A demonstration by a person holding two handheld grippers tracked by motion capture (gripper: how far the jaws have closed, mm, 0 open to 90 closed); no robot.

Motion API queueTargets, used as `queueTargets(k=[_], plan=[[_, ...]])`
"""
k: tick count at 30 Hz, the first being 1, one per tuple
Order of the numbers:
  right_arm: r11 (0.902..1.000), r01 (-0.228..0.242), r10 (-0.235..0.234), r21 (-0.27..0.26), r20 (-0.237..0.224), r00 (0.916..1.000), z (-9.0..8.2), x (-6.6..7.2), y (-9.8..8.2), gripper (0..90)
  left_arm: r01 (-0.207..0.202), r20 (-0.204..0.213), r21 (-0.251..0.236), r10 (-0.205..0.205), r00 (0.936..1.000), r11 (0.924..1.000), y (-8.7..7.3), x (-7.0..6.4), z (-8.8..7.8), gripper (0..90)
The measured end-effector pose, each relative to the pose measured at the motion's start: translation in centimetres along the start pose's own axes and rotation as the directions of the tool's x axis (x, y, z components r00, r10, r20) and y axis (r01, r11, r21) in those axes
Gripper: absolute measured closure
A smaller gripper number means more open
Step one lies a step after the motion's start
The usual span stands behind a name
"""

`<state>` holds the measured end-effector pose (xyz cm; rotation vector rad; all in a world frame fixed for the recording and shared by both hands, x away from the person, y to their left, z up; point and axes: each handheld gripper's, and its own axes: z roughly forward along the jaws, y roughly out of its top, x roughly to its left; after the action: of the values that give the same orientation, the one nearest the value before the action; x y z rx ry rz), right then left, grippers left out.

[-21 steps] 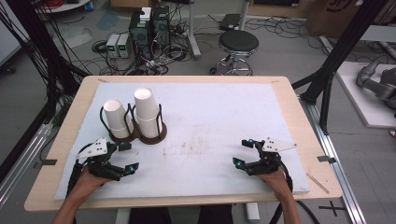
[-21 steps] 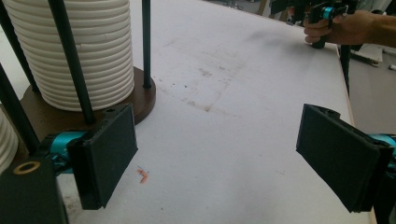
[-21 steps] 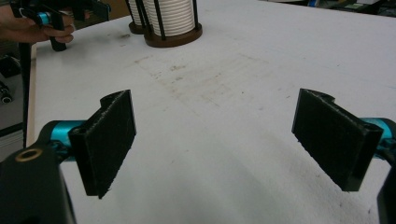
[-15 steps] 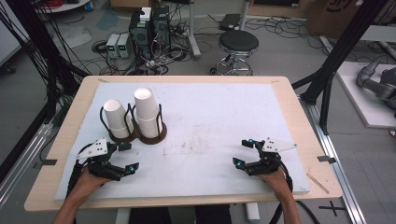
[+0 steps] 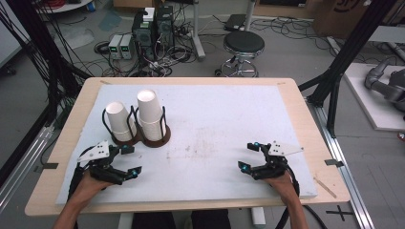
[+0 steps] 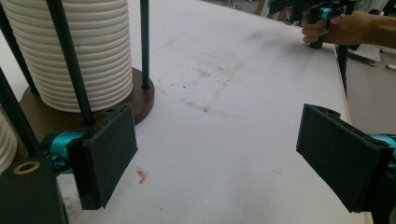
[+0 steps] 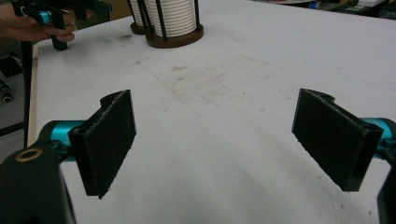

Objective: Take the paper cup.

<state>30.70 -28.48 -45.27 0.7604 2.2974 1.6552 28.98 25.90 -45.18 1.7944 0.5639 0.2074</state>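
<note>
Left gripper [image 5: 126, 161]: lower left of frame, low over table [image 5: 215, 109]; jaws spread wide, grasping nothing
Right gripper [image 5: 249, 155]: lower right; jaws released, nothing between

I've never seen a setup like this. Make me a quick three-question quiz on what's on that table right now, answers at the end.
1. True or false: the left gripper is clamped on a cup.
2. How many stacks of white paper cups stand in wire holders on the white mat?
3. Which gripper is nearer the cup stacks: A) left, B) right gripper?

Key
1. False; its jaws are spread wide with nothing between them.
2. Two, side by side on round brown bases.
3. A.
</note>
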Motion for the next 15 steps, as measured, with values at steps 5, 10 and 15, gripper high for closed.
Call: queueTargets(k=[5,10,15], plan=[[1.0,0.007,-0.007,0.001,0.004,1.0,0.0,0.1,0.0,14.2,-0.036,0.013,-0.036,0.037,0.9992,0.9987,2.4,-0.2,-0.8,12.1],[0.9999,0.008,-0.008,0.009,0.003,1.0,0.0,0.1,0.0,14.2,-0.059,0.016,-0.061,0.06,0.9981,0.9964,4.6,-0.1,-1.8,12.0],[1.0,0.002,-0.002,0.008,0.001,1.0,0.1,0.1,0.0,14.1,-0.087,0.007,-0.09,0.088,0.9961,0.9921,8.0,0.9,-3.4,11.8]])
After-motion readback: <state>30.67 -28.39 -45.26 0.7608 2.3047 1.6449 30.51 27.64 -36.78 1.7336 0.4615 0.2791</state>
